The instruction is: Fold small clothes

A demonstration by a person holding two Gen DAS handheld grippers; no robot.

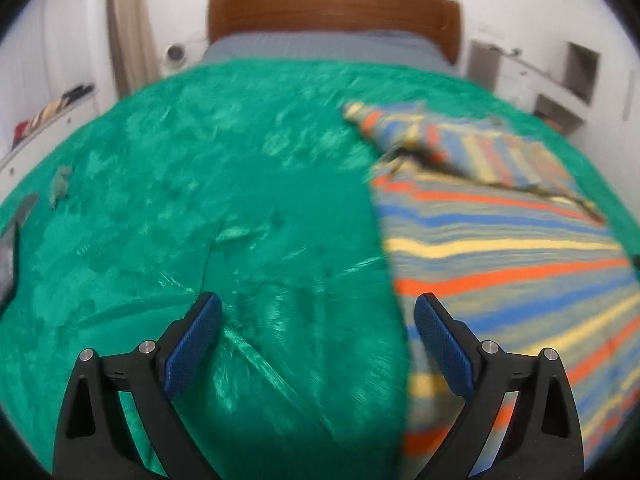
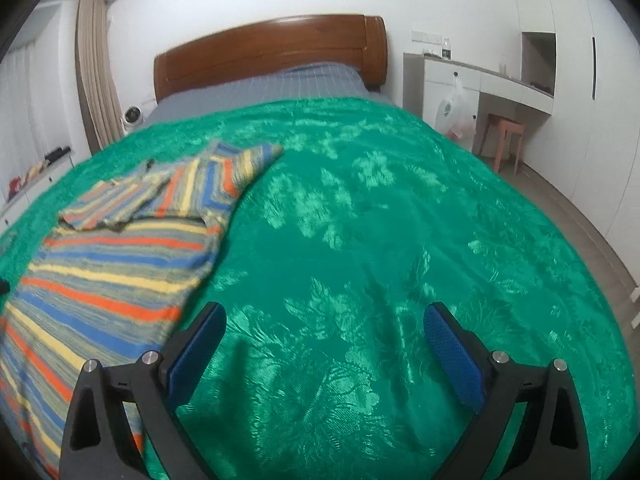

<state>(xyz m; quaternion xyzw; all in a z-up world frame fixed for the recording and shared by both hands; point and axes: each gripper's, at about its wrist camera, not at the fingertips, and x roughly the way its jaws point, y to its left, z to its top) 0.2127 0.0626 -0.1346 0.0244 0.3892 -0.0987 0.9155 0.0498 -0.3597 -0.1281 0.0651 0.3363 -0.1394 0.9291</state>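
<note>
A striped shirt (image 1: 504, 256) in orange, blue, yellow and grey lies flat on the green bedspread (image 1: 200, 208), filling the right side of the left wrist view. One sleeve is folded across its top. My left gripper (image 1: 318, 312) hovers open over the shirt's left edge, nothing between its blue pads. In the right wrist view the same striped shirt (image 2: 112, 256) lies at the left on the green bedspread (image 2: 380, 240). My right gripper (image 2: 324, 320) is open above bare bedspread, its left finger (image 2: 196, 344) just beside the shirt's right edge.
A wooden headboard (image 2: 272, 56) and grey sheet (image 2: 280, 84) are at the far end of the bed. A white desk (image 2: 480, 80) and an orange stool (image 2: 506, 136) stand at the right. A dark flat object (image 1: 10, 248) lies at the bed's left edge.
</note>
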